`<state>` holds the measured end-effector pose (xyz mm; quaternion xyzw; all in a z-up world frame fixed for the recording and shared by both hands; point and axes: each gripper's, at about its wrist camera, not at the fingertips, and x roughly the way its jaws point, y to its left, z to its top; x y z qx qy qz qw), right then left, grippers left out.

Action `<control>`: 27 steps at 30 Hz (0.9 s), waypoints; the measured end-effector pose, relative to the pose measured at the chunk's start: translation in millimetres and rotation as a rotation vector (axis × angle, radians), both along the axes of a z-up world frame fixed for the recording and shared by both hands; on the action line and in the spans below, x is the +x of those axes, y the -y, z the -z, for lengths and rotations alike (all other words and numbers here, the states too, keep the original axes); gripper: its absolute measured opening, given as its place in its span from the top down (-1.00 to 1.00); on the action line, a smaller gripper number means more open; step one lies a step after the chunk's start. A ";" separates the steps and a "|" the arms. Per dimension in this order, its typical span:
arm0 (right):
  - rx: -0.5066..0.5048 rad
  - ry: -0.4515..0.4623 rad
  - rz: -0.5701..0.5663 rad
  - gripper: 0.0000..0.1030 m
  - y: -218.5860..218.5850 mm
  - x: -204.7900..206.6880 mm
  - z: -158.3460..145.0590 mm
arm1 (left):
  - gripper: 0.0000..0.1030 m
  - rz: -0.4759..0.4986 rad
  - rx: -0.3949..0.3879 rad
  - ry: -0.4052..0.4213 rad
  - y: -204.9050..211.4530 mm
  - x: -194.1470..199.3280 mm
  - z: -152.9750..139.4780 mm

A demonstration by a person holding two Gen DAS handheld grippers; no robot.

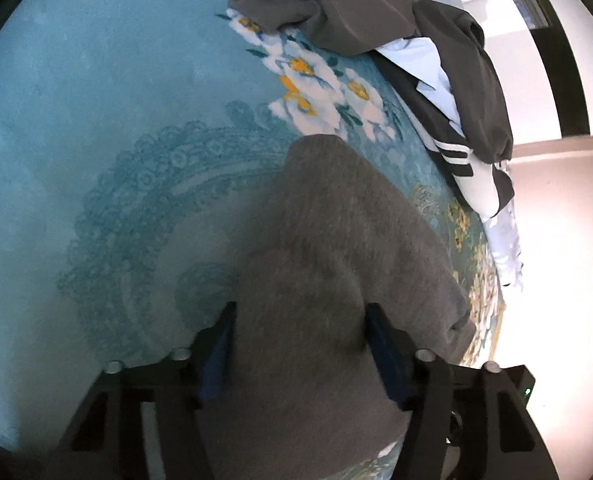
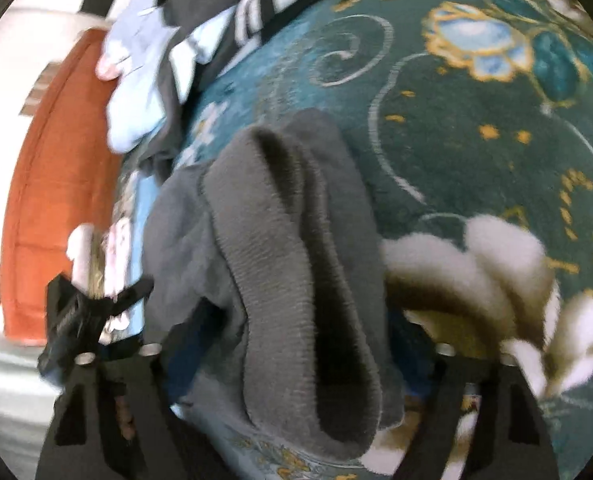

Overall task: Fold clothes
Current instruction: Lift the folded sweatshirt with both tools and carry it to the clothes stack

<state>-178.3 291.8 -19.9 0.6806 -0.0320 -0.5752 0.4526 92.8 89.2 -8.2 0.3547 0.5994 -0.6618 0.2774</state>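
Note:
A grey knit garment (image 1: 328, 248) lies on a teal flowered cover (image 1: 96, 120). In the left wrist view my left gripper (image 1: 300, 336) has this cloth filling the gap between its fingers, and both blue pads press against it. In the right wrist view the same grey garment (image 2: 296, 260) stands bunched in thick folds with a ribbed hem. It lies between the fingers of my right gripper (image 2: 292, 332). The cloth covers both right fingertips, so the frame does not show whether they grip it.
A pile of clothes (image 1: 436, 60), dark grey, pale blue and black with white stripes, lies along the cover's far edge (image 2: 184, 32). Orange-red furniture (image 2: 56, 168) stands beyond that edge. White flower shapes (image 2: 496, 276) show blurred at the right.

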 end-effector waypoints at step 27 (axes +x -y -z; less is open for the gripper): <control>-0.306 -0.173 -0.345 0.36 121.1 95.6 -207.2 | 0.35 -0.248 -0.501 -0.324 12.1 178.3 -182.2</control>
